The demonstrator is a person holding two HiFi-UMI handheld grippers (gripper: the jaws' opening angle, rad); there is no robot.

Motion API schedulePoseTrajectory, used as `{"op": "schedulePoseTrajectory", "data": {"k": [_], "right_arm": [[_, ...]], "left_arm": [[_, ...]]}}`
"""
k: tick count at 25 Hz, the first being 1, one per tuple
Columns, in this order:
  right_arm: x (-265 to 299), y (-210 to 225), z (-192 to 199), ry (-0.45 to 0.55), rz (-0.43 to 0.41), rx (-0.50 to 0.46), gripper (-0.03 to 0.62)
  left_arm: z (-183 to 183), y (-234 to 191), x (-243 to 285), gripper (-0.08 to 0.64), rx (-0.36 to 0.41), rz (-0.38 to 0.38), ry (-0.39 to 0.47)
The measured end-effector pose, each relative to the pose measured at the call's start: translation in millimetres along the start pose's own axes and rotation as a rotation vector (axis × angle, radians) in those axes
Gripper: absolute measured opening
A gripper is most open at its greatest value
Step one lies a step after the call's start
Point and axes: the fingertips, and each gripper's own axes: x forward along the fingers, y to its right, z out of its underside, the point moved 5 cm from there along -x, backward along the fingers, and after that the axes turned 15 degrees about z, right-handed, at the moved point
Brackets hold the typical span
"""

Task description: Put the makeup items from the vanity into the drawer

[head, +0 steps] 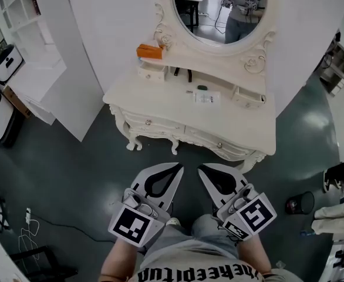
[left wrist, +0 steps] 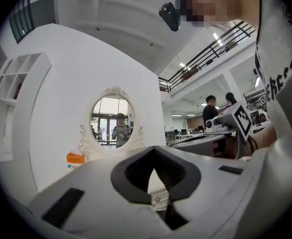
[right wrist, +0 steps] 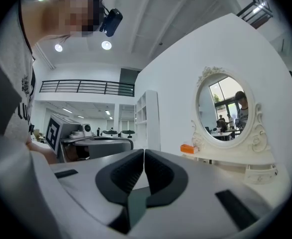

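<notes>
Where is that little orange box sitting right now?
In the head view, the orange box sits at the left end of the white vanity's upper shelf. It is just left of the oval mirror and directly above a small drawer.

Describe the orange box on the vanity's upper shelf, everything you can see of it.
The orange box is a small, low rectangular pack, bright orange, like cardboard, lying flat. It sits at the left end of the vanity's raised shelf, beside the lower left of the mirror's carved frame. It looks closed; any print is too small to read. Only the shelf seems to touch it.
</notes>
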Motion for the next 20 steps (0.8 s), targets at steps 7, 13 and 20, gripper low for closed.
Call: {"op": "schedulePoseTrajectory", "data": {"k": [7, 13, 20], "right_arm": [[20, 10, 2, -0.009, 0.019, 0.004, 0.028], [44, 25, 1, -0.012, -0.006, 0.003, 0.027], [73, 54, -2, -0.013, -0.042, -0.009, 0.028]], "left_arm": [[5, -22, 9, 0.029, -0.017, 0.013, -0.001], [3, -45, 20, 0.029, -0.02, -0.014, 0.005], [1, -72, 48, 0.029, -0.015, -0.036, -0.001]]}}
